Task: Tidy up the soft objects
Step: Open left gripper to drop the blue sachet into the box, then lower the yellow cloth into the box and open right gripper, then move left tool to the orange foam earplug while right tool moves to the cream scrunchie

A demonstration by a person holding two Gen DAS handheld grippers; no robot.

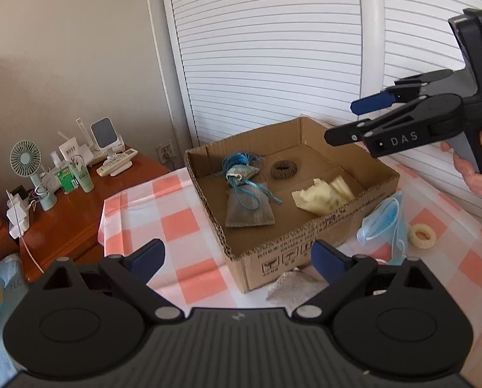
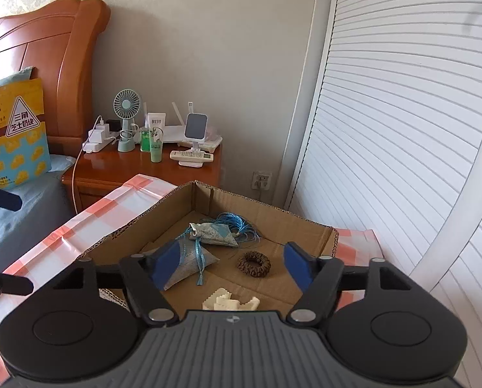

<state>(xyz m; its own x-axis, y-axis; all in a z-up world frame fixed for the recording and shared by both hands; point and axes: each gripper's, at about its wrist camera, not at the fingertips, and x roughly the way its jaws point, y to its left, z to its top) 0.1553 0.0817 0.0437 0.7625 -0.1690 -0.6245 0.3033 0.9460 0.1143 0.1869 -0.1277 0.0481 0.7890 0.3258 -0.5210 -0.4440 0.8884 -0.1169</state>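
I have both grippers' fingers spread open and empty, the right gripper [image 2: 231, 266] above the cardboard box [image 1: 347, 216], which holds two pouches [image 1: 249, 205], a brown ring [image 1: 282, 169] and yellow foam [image 1: 318, 195], the left gripper [image 1: 237, 258] before it, a face mask [image 1: 386, 223] beside it.

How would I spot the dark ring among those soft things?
Find the open cardboard box on the checked tablecloth. Inside, toward the far wall, lies the brown scrunchie, beside the grey pouch. It is the only dark ring; the cream ring lies outside the box.
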